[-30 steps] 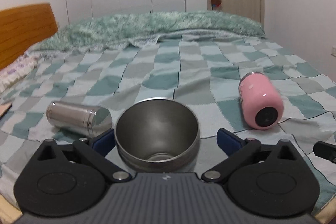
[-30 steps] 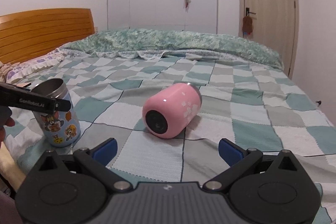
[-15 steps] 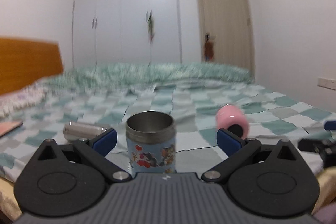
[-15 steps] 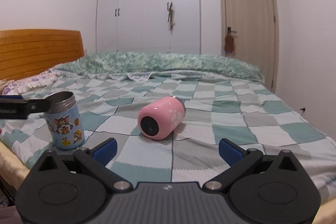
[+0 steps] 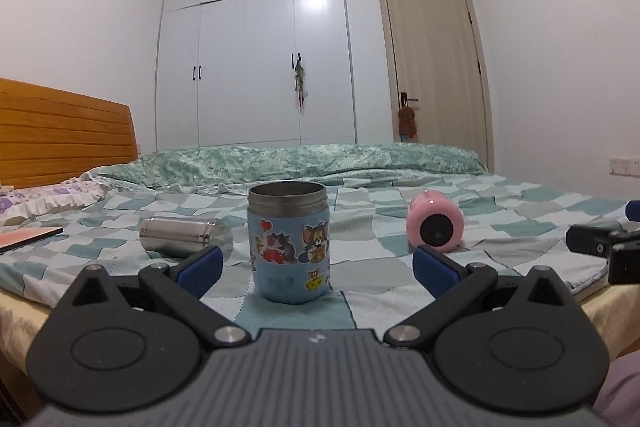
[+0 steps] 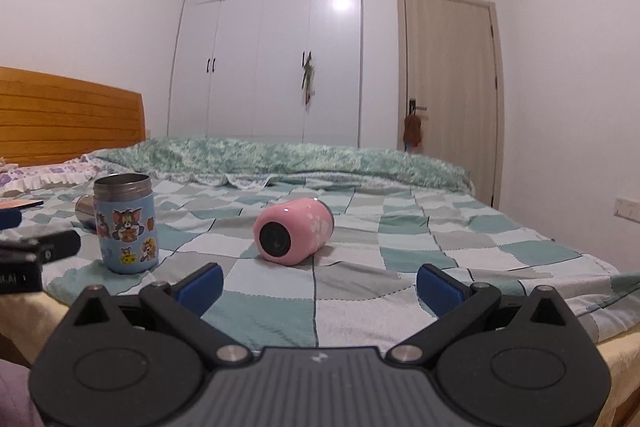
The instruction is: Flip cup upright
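Note:
A blue cartoon-sticker cup [image 5: 289, 243] with a steel rim stands upright on the checked bedspread, mouth up; it also shows in the right wrist view [image 6: 126, 225] at left. My left gripper [image 5: 316, 267] is open, its blue pads either side of the cup and a little short of it, not touching. A pink cup [image 5: 435, 227] lies on its side to the right, base toward me; in the right wrist view the pink cup [image 6: 293, 235] lies ahead. My right gripper [image 6: 318, 285] is open and empty, short of it.
A steel cup [image 5: 185, 235] lies on its side left of the blue cup. The bed's near edge [image 6: 560, 311] runs just under both grippers. A rumpled green quilt [image 5: 304, 163] lies at the back, a wooden headboard [image 5: 60, 135] at left, a flat pink thing [image 5: 28, 237] far left.
My left gripper has pulled back and dropped low, from looking down into the blue cup to looking level at it. My right gripper has also lowered and drawn back.

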Available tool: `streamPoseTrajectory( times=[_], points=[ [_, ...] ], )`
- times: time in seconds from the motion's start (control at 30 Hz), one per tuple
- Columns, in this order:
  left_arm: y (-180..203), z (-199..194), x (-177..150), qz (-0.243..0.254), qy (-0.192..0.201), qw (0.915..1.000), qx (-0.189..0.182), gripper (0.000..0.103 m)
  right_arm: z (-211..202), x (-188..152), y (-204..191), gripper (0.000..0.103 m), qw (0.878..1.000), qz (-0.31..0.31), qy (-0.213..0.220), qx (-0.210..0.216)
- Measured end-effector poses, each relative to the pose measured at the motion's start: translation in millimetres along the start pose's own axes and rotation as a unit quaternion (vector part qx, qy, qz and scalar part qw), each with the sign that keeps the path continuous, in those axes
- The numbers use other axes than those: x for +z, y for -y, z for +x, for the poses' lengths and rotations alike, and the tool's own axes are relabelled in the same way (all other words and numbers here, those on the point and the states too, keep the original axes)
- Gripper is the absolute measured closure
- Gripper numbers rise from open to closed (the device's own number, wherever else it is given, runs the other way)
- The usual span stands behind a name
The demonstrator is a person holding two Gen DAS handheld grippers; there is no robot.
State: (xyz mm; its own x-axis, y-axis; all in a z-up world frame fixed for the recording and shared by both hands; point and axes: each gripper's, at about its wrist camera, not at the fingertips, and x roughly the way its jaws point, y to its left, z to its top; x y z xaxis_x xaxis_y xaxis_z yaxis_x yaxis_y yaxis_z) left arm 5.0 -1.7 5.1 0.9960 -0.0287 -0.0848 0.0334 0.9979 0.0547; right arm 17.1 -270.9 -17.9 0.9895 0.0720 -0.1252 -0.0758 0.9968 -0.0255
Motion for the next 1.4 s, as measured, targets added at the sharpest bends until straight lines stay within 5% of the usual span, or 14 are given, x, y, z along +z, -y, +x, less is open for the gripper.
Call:
streamPoseTrajectory(
  times=[0.23,1.4],
  points=[
    [-2.9,0.3,-2.5,-0.006,-0.002,1.0,0.003,0.0,-7.8,-2.4,-4.5,0.0,0.999,0.0,0.034,-0.008],
    [-0.5,-1.2,-2.7,-0.001,0.001,1.0,0.003,0.0,-13.2,-5.7,-4.5,0.0,0.999,-0.004,0.045,-0.009]
  ],
)
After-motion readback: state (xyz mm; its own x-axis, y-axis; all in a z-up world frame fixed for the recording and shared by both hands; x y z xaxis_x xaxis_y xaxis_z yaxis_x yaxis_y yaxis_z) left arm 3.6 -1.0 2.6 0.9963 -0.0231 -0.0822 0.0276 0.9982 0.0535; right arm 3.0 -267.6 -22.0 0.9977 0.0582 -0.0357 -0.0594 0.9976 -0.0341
